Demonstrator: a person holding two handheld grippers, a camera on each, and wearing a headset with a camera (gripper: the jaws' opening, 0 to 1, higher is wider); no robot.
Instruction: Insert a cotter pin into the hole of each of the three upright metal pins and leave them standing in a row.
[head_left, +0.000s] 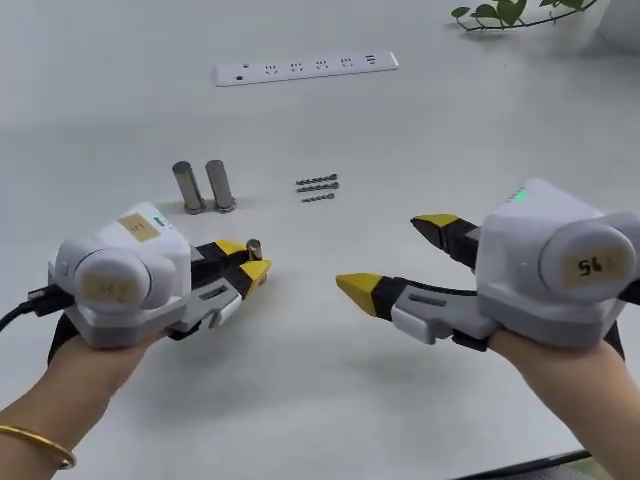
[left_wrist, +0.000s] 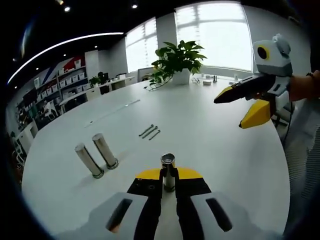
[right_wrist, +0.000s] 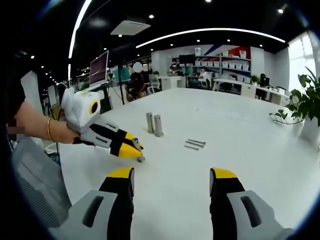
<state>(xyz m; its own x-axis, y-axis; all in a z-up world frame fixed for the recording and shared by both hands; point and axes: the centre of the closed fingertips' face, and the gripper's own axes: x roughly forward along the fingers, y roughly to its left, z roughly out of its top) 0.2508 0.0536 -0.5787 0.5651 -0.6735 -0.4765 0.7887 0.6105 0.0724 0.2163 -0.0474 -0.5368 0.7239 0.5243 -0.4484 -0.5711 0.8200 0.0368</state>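
Observation:
My left gripper (head_left: 254, 262) (left_wrist: 169, 176) is shut on one metal pin (left_wrist: 168, 170) (head_left: 254, 247), held upright between its yellow tips just above the table. The other two metal pins (head_left: 203, 187) (left_wrist: 97, 154) (right_wrist: 154, 123) stand side by side on the white table, behind and left of it. Three small cotter pins (head_left: 318, 188) (left_wrist: 149, 131) (right_wrist: 194, 144) lie together right of those pins. My right gripper (head_left: 400, 255) (right_wrist: 171, 179) hovers open at the right with nothing between its jaws; it also appears in the left gripper view (left_wrist: 240, 107).
A white power strip (head_left: 306, 68) lies at the far side of the table. A potted plant (left_wrist: 176, 62) (right_wrist: 306, 110) stands farther back; its leaves (head_left: 515, 13) show at the top right of the head view. Desks, shelves and people fill the room beyond.

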